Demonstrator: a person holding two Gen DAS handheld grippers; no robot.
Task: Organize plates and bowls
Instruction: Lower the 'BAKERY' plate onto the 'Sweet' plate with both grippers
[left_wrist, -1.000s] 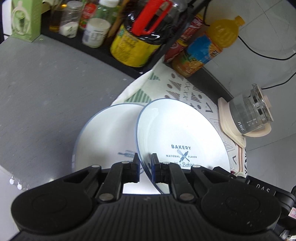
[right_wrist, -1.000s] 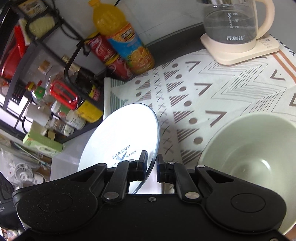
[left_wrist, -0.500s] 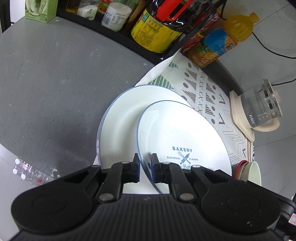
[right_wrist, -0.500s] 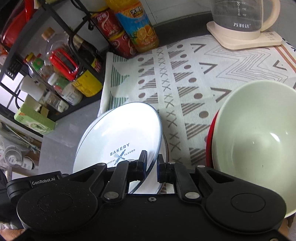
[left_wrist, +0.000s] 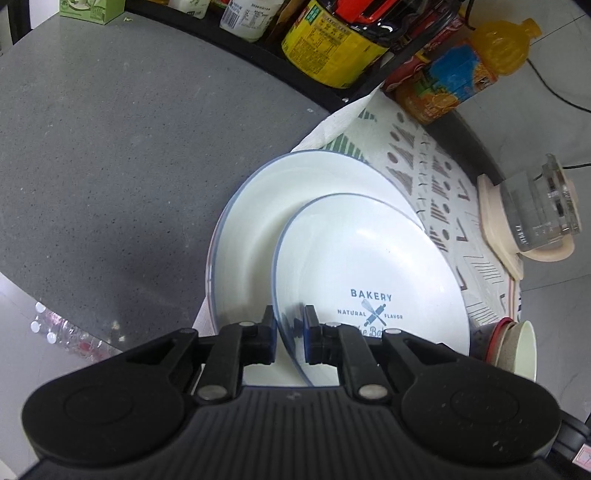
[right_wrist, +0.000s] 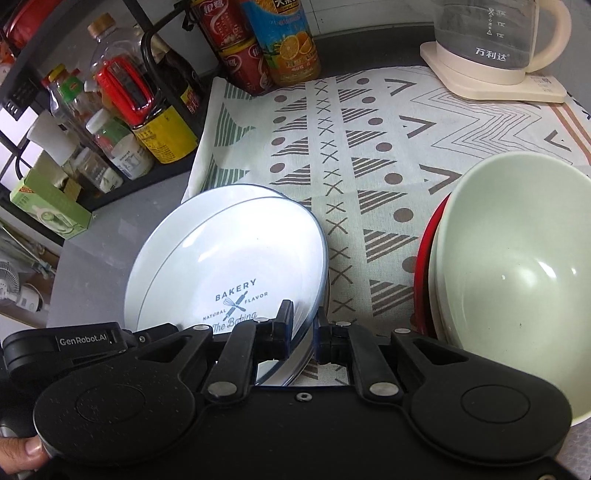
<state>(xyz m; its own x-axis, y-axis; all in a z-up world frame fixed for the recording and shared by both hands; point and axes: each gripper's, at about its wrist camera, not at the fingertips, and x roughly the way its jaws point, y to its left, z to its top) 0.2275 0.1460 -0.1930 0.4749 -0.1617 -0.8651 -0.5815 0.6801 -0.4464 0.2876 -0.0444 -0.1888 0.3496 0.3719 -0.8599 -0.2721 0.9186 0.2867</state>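
White round "BAKERY" porcelain plate (left_wrist: 369, 266), pinched at both rims.
Clamped by left tongs (left_wrist: 290, 334) and right tongs (right_wrist: 303, 332), tilted over second white plate (left_wrist: 280, 206).

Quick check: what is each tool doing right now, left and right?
Left tool: closed on the rim of the bakery plate.
Right tool: closed on the opposite rim of the same plate.

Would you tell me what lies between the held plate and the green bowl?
Only bare patterned cloth, seen from the right wrist, separates the plate from the green bowl.

Grey counter (left_wrist: 110, 140), patterned cloth (right_wrist: 369, 147), probably flat.
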